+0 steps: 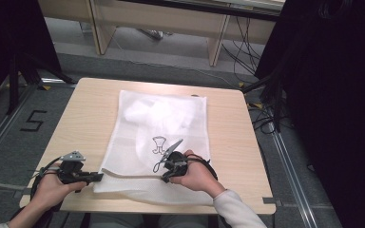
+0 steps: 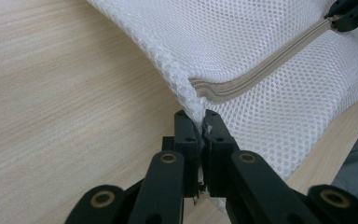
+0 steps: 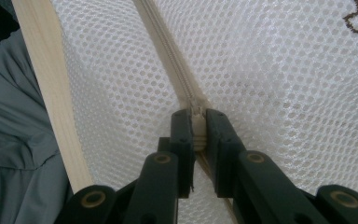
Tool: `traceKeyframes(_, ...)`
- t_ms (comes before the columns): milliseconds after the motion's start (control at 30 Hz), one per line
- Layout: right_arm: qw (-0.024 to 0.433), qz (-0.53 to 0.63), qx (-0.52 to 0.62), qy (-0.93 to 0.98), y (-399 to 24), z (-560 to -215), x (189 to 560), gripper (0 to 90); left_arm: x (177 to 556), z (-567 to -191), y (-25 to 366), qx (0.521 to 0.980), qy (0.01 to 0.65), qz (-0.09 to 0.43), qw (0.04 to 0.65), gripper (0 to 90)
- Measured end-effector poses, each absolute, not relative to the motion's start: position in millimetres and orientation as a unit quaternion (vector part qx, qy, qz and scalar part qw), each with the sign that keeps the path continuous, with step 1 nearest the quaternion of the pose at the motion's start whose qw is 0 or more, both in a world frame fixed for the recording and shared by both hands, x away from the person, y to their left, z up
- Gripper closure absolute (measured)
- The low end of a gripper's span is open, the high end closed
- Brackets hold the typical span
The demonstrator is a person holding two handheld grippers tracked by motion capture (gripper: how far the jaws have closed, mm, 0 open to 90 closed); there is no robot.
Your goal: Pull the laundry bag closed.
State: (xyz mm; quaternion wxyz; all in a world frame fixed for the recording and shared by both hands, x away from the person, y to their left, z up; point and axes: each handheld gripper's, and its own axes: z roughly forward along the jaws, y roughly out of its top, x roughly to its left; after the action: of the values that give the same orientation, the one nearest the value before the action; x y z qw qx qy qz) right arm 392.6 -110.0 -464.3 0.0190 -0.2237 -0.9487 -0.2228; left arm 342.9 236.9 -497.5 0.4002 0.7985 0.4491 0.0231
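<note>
Lying flat on the wooden table (image 1: 76, 102), the white mesh bag (image 1: 159, 118) reaches the table's near edge. Left gripper (image 2: 197, 122) is clamped on the bag's corner fabric, just beside the end of the beige zipper (image 2: 261, 70). Right gripper (image 3: 196, 122) is clamped on the zipper pull farther along the same zipper.

White mesh laundry bag (image 1: 164, 137) flat on the wooden table (image 1: 228, 142); left gripper (image 1: 94, 177) at its near-left corner, right gripper (image 1: 165, 176) on the zipper (image 1: 128, 174).
</note>
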Motion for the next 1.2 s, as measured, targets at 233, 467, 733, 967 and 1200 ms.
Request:
traceKeyframes(233, 0.019, -0.223, -0.228, -0.948, -113.0, -464.0, 392.6, 82.7, 342.9, -497.5, 236.8, 0.799, 0.449, 0.024, 0.4, 85.8)
traceKeyframes(467, 0.019, -0.221, -0.235, -0.946, -118.4, -463.8, 392.4, 82.7, 342.9, -497.6, 236.8, 0.799, 0.449, 0.023, 0.4, 85.8)
traceKeyframes(733, 0.017, -0.221, -0.236, -0.946, -122.7, -463.6, 391.8, 82.7, 342.9, -498.0, 236.2, 0.798, 0.45, 0.024, 0.401, 85.8)
traceKeyframes(967, 0.021, -0.219, -0.243, -0.945, -126.5, -463.2, 391.0, 82.7, 342.6, -498.0, 235.9, 0.797, 0.452, 0.027, 0.401, 85.7)
traceKeyframes(1200, 0.019, -0.219, -0.243, -0.945, -130.9, -463.5, 391.5, 82.7, 342.7, -498.3, 236.2, 0.797, 0.451, 0.029, 0.4, 85.8)
